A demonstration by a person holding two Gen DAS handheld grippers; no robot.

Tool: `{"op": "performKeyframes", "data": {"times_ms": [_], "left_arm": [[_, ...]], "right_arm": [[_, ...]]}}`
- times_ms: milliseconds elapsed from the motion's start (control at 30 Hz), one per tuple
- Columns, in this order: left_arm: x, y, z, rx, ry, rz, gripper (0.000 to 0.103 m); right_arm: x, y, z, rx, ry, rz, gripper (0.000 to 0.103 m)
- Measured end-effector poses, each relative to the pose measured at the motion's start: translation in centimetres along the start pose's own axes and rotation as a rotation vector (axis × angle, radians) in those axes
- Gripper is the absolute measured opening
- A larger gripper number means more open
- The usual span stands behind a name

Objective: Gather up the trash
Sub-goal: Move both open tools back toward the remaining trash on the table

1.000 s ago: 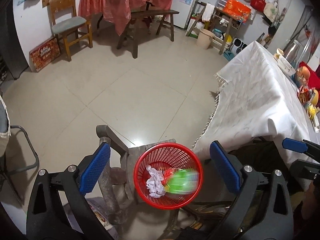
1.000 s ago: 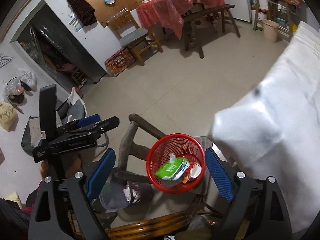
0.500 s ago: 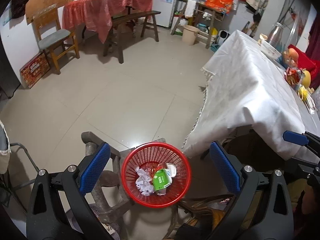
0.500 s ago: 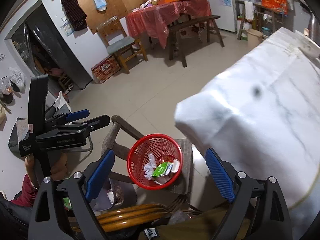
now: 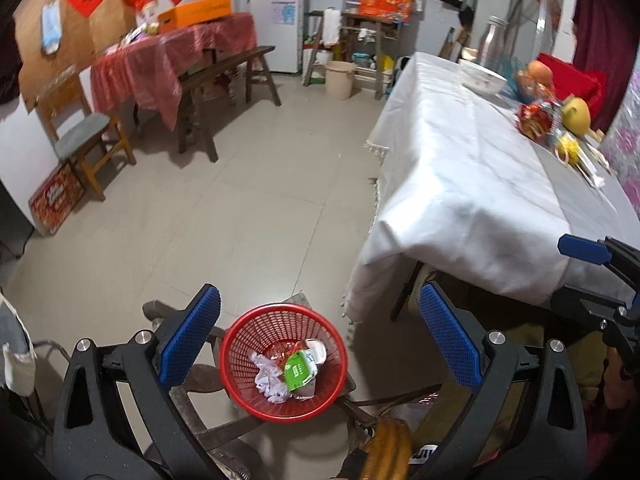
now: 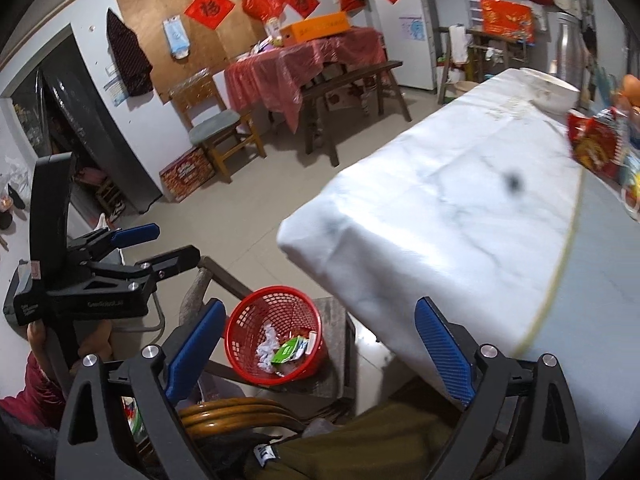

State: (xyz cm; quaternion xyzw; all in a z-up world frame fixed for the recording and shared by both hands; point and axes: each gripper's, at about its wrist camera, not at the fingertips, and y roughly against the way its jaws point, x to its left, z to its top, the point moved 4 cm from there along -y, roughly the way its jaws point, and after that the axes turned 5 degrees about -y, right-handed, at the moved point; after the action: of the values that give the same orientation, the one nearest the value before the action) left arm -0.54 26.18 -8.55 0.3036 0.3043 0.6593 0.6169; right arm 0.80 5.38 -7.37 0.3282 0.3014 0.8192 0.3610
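Observation:
A red mesh basket sits on a low wooden stool beside the white-clothed table. Inside lie a green-and-white carton, crumpled white paper and a red wrapper. My left gripper hangs open above the basket, nothing between its blue pads. My right gripper is open and empty too, high over the basket and the table corner. In the right wrist view the left gripper shows at the left, held by a hand. A red snack bag lies on the table.
Fruit, a white bowl and a metal flask stand at the table's far end. A red-covered table, a bench and a wooden chair line the far wall. Open tiled floor lies between. A dark wooden chair back is just below me.
Both grippers have risen and tilted up from the basket, which now looks smaller and lower. The green carton has settled in the basket. More tabletop shows.

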Motion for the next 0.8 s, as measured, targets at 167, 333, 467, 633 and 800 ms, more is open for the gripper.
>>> {"op": "performKeyframes", "data": {"times_ms": [167,333,467,633,800], "left_arm": [[-3.5,0.5,0.8,-0.013,-0.063,-0.001,0.096],[-6.6,0.8,1.6,-0.027,-0.097,-0.017,0.096],[-8.8,1.1,2.2,-0.039,-0.106,-0.042,0.096],[-12.2,1.4,2.9,-0.061,-0.14,-0.046,0.096],[-16.0,1.4,3.8,-0.085,-0.193,-0.052,0.096]], "right_arm": [[-3.0,2.1,-0.2,-0.047,-0.043,-0.013,0.095],[-6.1,4.4,-0.3,-0.096,-0.096,-0.026,0.097],[-7.9,5.9,-0.5,-0.126,-0.116,-0.038,0.097],[-10.3,8.1,-1.0,-0.169,-0.155,-0.061,0.097],[-13.4,10.2,-1.6,-0.207,-0.207,-0.087,0.097]]}}
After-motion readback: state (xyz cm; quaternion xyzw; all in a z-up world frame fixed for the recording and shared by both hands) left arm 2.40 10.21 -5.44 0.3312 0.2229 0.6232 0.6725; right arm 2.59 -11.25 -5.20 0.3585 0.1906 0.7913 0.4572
